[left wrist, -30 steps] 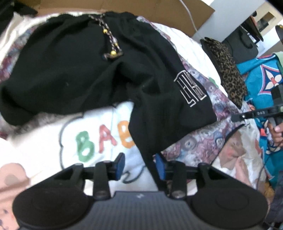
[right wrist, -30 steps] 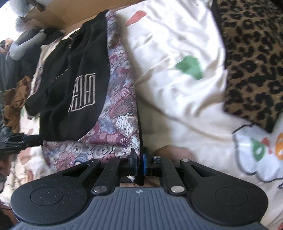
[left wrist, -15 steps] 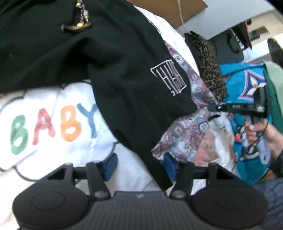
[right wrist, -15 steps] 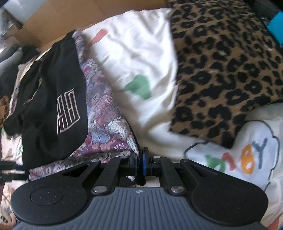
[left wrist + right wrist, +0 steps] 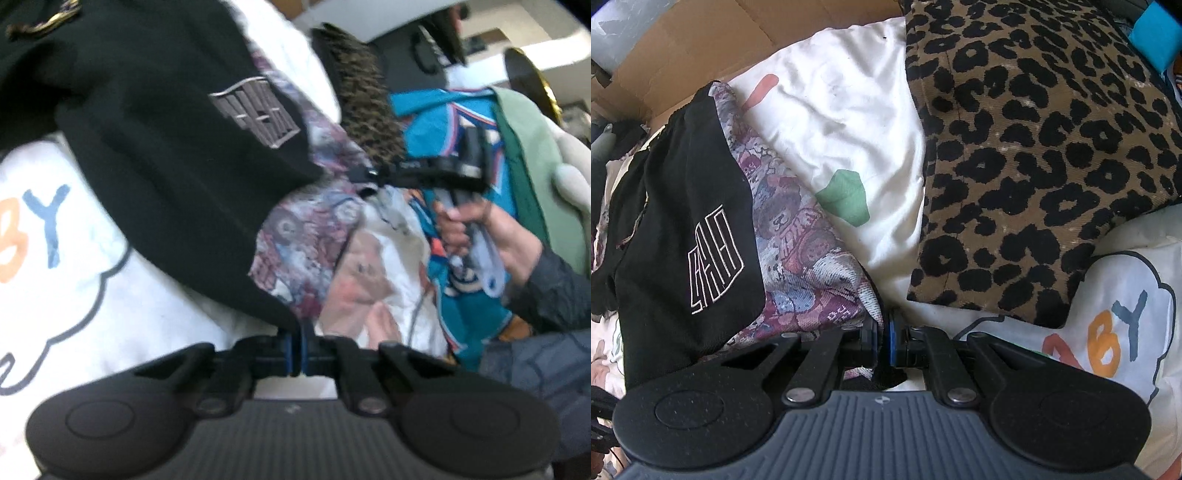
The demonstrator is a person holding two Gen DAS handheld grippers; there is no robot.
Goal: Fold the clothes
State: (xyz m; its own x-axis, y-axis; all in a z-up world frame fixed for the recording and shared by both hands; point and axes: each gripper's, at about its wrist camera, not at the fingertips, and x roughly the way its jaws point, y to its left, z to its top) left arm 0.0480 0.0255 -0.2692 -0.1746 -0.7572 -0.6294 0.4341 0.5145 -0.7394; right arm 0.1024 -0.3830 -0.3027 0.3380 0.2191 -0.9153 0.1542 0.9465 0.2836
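Since the earlier frame, the left gripper [image 5: 297,349] has pressed its blue pads together on the near corner of the black fabric shorts with a white outlined logo [image 5: 177,155], which drape leftward and far over the white sheet printed with coloured letters [image 5: 55,229]. Right of them lies the purple patterned woven cloth [image 5: 809,266], whose near edge the right gripper [image 5: 882,341] pinches, jaws nearly touching. Farther right sits the leopard-print cushion [image 5: 1034,155].
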